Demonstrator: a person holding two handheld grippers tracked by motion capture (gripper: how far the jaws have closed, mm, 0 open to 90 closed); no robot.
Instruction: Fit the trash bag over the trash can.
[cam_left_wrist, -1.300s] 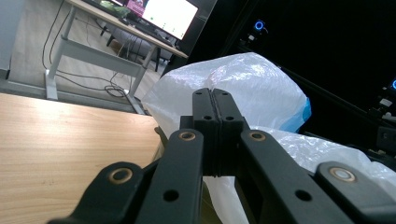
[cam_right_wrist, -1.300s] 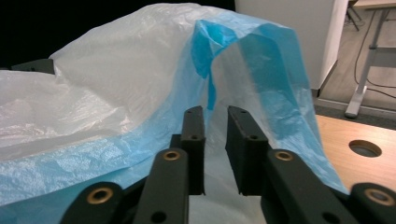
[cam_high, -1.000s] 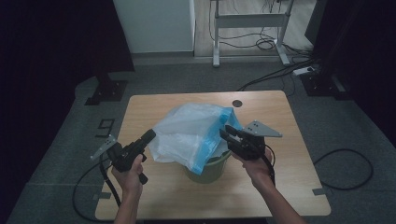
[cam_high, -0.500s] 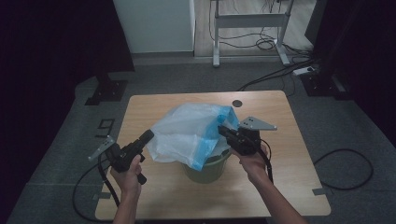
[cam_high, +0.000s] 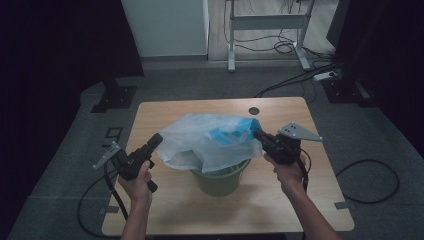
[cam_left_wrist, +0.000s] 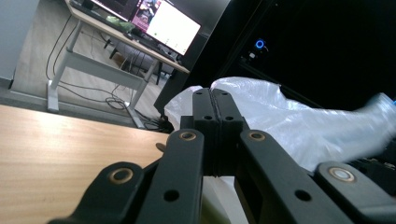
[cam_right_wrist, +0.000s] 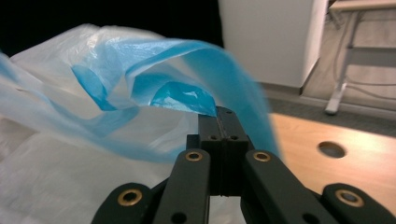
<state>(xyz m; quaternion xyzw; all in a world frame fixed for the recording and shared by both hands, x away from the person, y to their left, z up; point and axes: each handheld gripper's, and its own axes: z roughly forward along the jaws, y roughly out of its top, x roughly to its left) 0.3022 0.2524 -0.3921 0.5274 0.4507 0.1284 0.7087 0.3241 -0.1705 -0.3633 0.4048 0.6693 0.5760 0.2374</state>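
A green bin (cam_high: 220, 181) stands mid-table with a translucent white bag (cam_high: 200, 142) draped over its top. The bag has blue film (cam_high: 231, 135) on its right side. My left gripper (cam_high: 157, 140) is shut at the bag's left corner, and the jaws (cam_left_wrist: 212, 95) meet with white film (cam_left_wrist: 289, 126) around their tip. My right gripper (cam_high: 256, 134) is shut on the blue film (cam_right_wrist: 187, 100), which runs out from the closed tips (cam_right_wrist: 218, 112). The bag (cam_right_wrist: 70, 177) hangs stretched between the two grippers.
The wooden table (cam_high: 300, 200) has a round hole (cam_high: 254, 110) near its far edge. Beyond it are a white cabinet (cam_high: 165, 25), desk legs (cam_high: 232, 45) and floor cables (cam_high: 300, 80). Cables (cam_high: 360, 175) lie beside the table on the floor.
My right gripper went in to the bag's blue part, then drew back to the right with it, pulling the bag out over the bin. The left gripper kept still.
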